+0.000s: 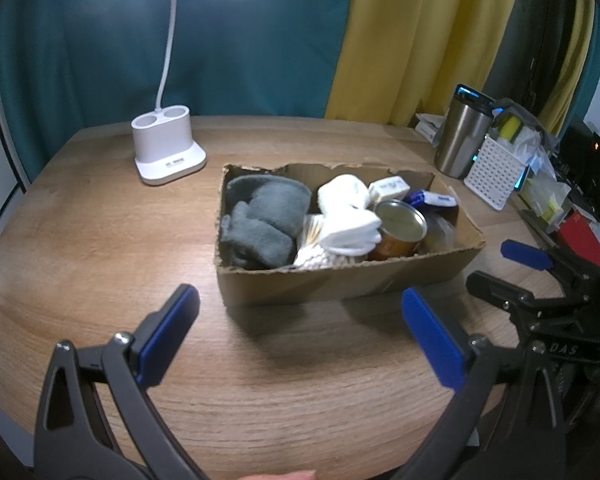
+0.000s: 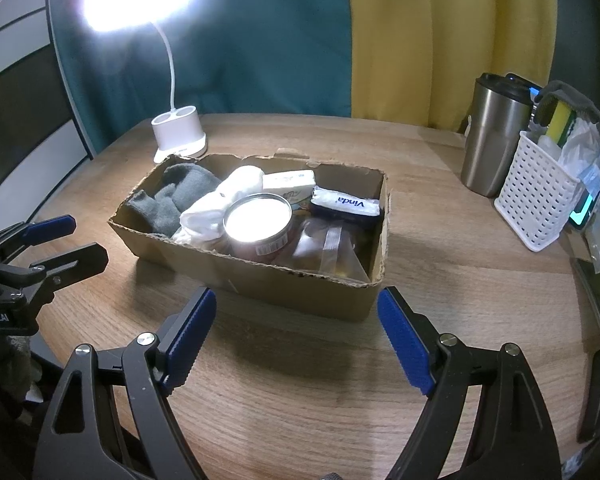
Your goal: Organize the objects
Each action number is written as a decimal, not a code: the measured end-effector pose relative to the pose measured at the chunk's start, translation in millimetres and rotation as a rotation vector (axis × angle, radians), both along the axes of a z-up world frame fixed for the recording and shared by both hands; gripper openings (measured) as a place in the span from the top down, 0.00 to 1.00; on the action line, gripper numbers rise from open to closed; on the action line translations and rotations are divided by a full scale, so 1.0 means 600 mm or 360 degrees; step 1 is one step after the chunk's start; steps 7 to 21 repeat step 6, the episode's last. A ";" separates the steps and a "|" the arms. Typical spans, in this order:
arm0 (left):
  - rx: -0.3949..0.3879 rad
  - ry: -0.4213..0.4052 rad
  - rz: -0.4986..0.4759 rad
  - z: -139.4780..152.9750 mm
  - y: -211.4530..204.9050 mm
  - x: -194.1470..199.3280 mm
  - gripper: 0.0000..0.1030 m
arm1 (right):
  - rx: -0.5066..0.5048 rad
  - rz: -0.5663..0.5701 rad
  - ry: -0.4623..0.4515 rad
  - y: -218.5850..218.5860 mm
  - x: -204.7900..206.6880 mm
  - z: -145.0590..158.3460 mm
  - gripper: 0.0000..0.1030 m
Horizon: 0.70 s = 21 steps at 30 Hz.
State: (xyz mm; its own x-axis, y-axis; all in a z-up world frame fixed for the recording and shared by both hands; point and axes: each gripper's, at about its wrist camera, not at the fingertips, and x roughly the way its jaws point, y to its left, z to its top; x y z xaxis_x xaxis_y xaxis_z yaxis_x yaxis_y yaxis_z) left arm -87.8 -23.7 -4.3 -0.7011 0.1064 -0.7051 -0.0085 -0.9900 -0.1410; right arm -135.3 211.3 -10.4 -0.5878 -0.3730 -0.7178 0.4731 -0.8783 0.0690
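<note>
An open cardboard box [image 1: 320, 284] [image 2: 300, 288] sits mid-table. Inside lie grey socks [image 1: 260, 216] [image 2: 172, 196], white socks [image 1: 348, 212] [image 2: 216, 208], a tin can [image 1: 400, 224] [image 2: 258, 220], a small white carton [image 1: 388, 189] [image 2: 288, 181], a Vinda tissue pack [image 1: 432, 199] [image 2: 346, 204], cotton swabs [image 1: 314, 256] and a clear bag [image 2: 328, 252]. My left gripper [image 1: 300, 336] is open on the near side of the box, nothing between its pads. My right gripper [image 2: 296, 336] is open too, just short of the box's near wall. Each gripper shows at the edge of the other's view.
A white desk lamp base [image 1: 166, 150] [image 2: 178, 132] stands behind the box at the left, lamp lit. A steel tumbler [image 1: 462, 132] [image 2: 492, 136] and a white perforated basket [image 1: 496, 170] [image 2: 540, 196] stuffed with sponges and bags crowd the right edge. Curtains hang behind.
</note>
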 end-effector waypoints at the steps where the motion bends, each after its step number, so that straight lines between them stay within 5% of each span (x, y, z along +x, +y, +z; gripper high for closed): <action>1: 0.0001 0.0000 -0.0003 0.000 0.001 -0.001 0.00 | 0.0002 0.0001 -0.0001 0.000 0.000 0.000 0.17; 21: -0.0005 -0.0016 -0.0027 -0.005 0.010 -0.007 0.00 | -0.0003 0.0004 -0.0007 -0.001 -0.001 -0.001 0.17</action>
